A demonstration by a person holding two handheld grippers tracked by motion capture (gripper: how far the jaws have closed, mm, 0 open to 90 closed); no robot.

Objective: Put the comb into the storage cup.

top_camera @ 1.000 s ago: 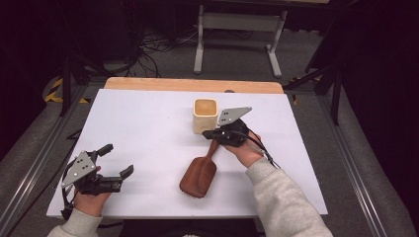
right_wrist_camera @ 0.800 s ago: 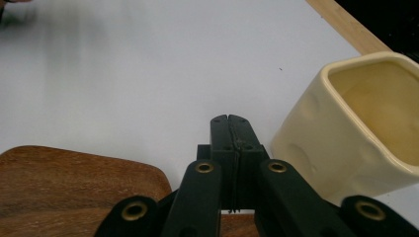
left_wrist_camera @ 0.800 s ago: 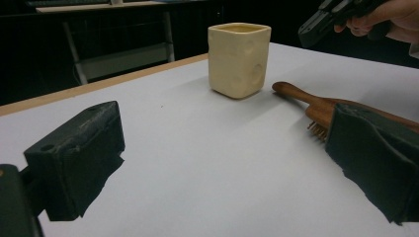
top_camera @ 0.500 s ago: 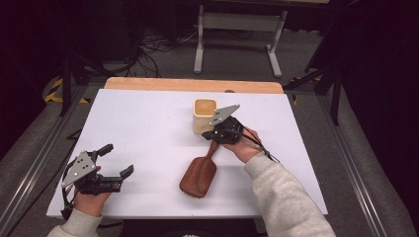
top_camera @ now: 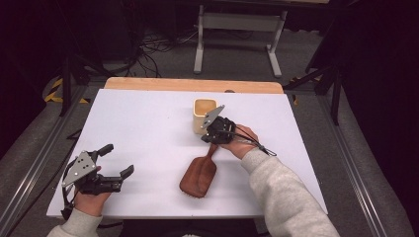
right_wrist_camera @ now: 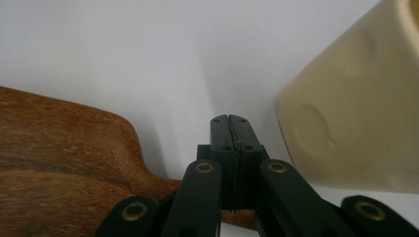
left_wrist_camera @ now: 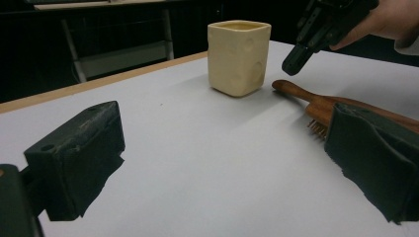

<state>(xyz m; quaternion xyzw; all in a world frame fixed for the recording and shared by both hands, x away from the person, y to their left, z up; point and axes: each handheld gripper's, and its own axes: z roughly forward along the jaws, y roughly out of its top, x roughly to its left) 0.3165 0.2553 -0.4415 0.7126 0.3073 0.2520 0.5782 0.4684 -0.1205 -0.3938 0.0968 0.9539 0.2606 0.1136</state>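
Right gripper (top_camera: 210, 138) lowered onto brush handle (top_camera: 212, 150)

Wooden hairbrush (top_camera: 198, 176) flat, bristles down; beside cup (top_camera: 203, 114)

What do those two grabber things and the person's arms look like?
Both are black. The left gripper has a grey three-cornered plate on top and broad, flat-faced jaws. The right gripper has the same plate, brass-coloured rivets on its jaw links and a thin black cable trailing over the hand. The person wears light grey sleeves.
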